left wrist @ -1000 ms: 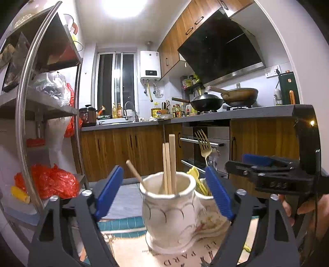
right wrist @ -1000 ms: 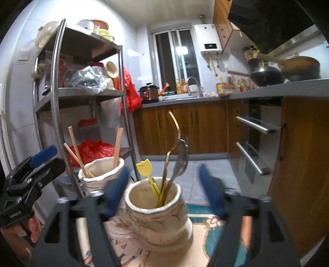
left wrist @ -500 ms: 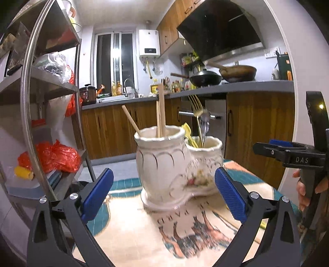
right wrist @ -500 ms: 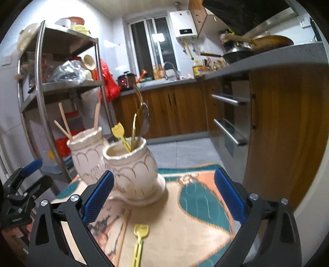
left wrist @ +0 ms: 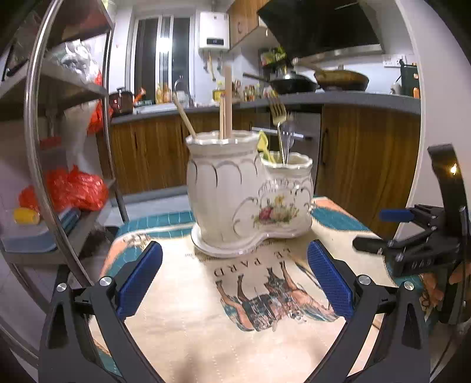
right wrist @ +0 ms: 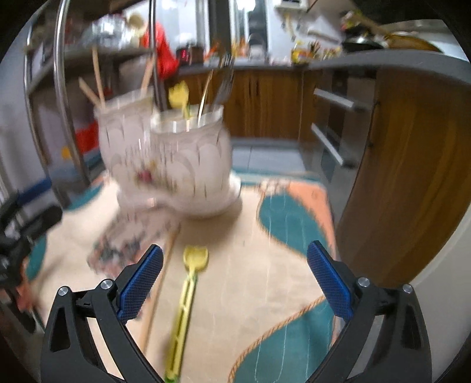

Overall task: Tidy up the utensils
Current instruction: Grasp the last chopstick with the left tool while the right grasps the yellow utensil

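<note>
Going for the yellow fork (right wrist: 188,282) lying low-centre on the desk (right wrist: 265,265); right gripper (right wrist: 235,275) is gaping, empty, so straddle its handle. Left gripper (left wrist: 234,280) is idling open below the holder (left wrist: 250,194).

On your left wrist view you can read "LE PARD", upside down from where you stand, printed in dark capitals on the cloth (left wrist: 250,262) covering the worktop, just in front of the white ceramic utensil holder (left wrist: 247,191). The water heater (left wrist: 213,28) on the far wall shows a small display, too small to read. Your right wrist view is blurred; nothing there is legible.
</note>
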Motion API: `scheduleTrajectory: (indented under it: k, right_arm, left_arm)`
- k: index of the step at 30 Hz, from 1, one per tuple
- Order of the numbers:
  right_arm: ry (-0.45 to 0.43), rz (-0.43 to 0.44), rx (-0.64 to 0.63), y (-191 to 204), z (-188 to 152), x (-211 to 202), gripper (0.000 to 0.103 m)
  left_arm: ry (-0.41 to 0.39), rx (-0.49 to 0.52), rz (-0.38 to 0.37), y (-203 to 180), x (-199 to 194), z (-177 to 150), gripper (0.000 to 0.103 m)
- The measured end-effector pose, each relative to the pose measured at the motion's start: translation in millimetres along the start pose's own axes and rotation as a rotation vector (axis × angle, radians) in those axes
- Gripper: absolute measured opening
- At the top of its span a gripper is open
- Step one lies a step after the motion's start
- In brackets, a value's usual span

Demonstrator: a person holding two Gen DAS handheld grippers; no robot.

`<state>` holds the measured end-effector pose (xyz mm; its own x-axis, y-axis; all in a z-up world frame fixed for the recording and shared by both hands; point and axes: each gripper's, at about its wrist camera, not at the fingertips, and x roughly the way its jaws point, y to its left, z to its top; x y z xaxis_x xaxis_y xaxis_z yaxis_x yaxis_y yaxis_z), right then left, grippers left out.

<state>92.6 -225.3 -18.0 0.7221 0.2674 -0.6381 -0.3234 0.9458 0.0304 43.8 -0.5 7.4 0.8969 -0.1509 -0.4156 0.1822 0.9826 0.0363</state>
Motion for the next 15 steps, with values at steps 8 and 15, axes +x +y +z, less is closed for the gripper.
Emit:
scheduleTrajectory:
  k: [8, 15]
  right_arm:
    - [0.11, -0.026, -0.095, 12.3, -7.7, 19.0, 0.097]
    - [0.16, -0.021, -0.164, 26.8, -11.5, 27.8, 0.075]
  left_arm:
    - [0.064, 0.027, -0.015, -4.7, 15.7, -5.7, 0.097]
    - [0.086, 0.044, -0.027, -8.7, 19.0, -8.3, 0.097]
